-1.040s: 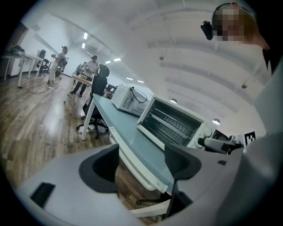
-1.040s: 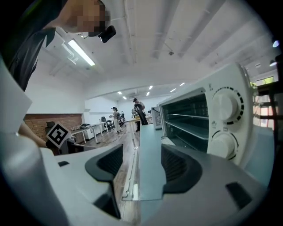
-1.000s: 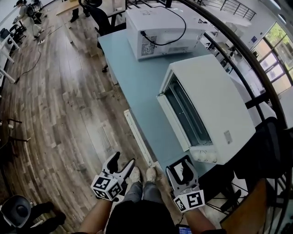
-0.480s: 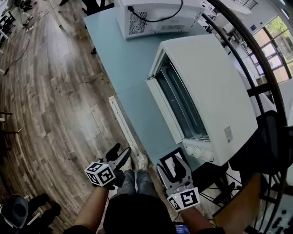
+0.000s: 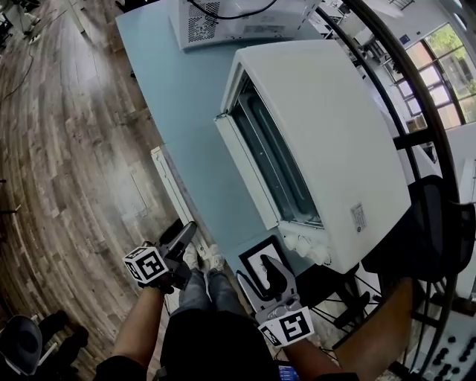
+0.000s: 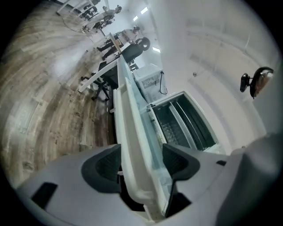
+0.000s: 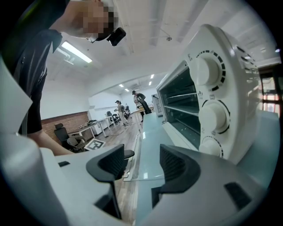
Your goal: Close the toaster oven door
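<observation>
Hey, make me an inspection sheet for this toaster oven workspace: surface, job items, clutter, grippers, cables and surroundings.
Surface: light blue table, carrying two appliances.
Job's things: white toaster oven; its glass door is folded down, fully open.
Clutter: a second white appliance at the table's far end.
Grippers: left gripper has its jaws apart, just closing slightly, with the door's handle between them, not pinched. The right gripper is open and grips nothing.
Cables: black cable lying on the far appliance.
Surroundings: wood floor, black chair, windows.
</observation>
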The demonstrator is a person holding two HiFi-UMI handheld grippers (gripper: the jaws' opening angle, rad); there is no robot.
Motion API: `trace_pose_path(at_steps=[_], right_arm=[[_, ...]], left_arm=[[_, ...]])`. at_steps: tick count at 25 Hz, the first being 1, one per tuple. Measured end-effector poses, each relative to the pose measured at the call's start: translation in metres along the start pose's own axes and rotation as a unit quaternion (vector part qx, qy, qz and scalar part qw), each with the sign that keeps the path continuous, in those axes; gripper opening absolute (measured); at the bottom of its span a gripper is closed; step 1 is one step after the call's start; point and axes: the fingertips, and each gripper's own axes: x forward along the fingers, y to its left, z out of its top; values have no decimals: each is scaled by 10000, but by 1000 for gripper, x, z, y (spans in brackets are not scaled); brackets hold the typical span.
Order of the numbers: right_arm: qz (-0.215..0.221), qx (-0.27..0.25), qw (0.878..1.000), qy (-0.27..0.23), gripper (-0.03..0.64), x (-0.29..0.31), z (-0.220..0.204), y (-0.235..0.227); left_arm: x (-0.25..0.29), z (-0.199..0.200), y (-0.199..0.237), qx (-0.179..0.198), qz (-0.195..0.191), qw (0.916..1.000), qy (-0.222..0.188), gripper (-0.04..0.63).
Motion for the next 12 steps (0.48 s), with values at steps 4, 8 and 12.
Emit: trace_pose_path(at_steps=[4,8,12], right_arm=[[233,-50,9997,39,250,2,-5,9],[283,-63,9996,4,247,1,-3,9],[274,-92,9996,-1,244,1,-2,6]], left_arm=[[5,2,-1,-225,-16,9996,-161,296],[3,0,-5,-239,5,9997,-79,276],[11,6,-23,-202,-170,9996,-96,255]])
